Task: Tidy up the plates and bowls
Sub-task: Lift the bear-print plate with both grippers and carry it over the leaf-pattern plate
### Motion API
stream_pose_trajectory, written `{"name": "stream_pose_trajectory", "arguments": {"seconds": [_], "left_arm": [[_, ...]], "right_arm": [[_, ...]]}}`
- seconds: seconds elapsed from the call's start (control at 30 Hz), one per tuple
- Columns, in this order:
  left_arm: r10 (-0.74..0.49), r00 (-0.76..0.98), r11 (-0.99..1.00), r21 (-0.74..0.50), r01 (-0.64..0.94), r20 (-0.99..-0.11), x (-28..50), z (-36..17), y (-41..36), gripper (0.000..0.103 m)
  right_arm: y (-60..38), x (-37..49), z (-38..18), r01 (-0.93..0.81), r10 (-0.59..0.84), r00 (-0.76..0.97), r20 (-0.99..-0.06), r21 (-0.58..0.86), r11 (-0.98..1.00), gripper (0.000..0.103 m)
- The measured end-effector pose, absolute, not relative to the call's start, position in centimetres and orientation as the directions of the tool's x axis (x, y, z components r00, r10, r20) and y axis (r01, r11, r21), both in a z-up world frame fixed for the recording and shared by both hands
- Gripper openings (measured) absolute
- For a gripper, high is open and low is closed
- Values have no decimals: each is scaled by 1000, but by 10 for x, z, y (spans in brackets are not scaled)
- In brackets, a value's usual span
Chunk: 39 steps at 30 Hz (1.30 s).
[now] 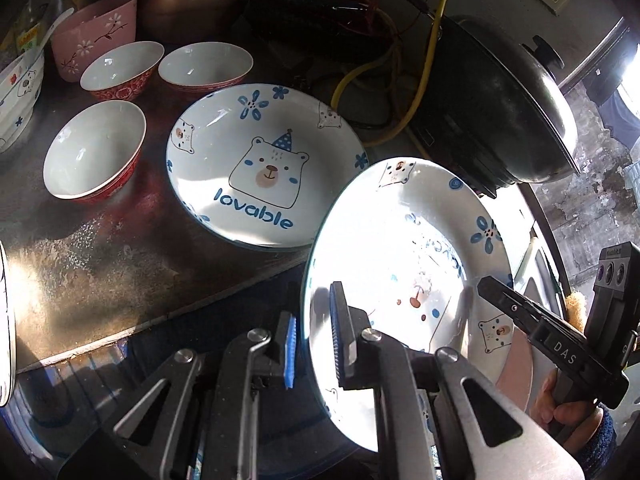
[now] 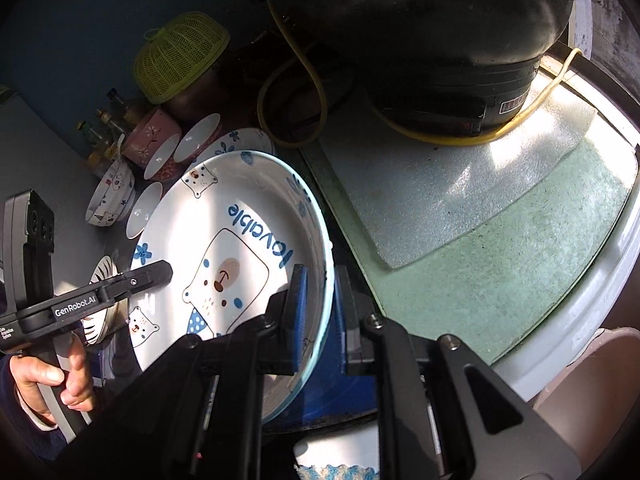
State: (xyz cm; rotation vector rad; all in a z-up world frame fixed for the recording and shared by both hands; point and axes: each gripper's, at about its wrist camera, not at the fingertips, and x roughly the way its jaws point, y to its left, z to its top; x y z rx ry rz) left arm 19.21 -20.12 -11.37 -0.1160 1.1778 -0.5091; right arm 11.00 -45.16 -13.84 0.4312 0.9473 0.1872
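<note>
One bear plate [image 2: 224, 256] carried, both grippers [image 1: 314, 348] clamped on its rim | second plate [image 1: 264, 168] waits | three red bowls [image 1: 94, 156] unstacked

Left gripper [image 1: 314, 340] clamped on the rim of a tilted bear plate [image 1: 408, 264], right gripper [image 1: 486, 284] pinching its other edge, second bear plate [image 1: 264, 168] flat on the counter [image 1: 100, 260]
</note>
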Motion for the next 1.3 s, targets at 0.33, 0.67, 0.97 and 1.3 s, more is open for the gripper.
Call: {"name": "stream_pose_trajectory", "arguments": {"seconds": [0.33,0.67,0.97,1.3], "left_arm": [[-378,357,925,-333,182,-854,188,-109,-104,13],[-311,412,945,-326,36,-856,181,-108,-14,13],[-265,432,943,-325,-71,-862,173,-117,50,13],[-228,438,929,-329,-168,-869,165,-129,104,13]], "right_arm": [[-367,130,-129,-119,428,526,-735,435,893,14],[-280,149,-126,-259,501,460,-733,429,866,14],[-218,163,-130,-343,539,399,-742,424,838,14],[-162,169,-135,-418,557,340,-758,409,811,14]]}}
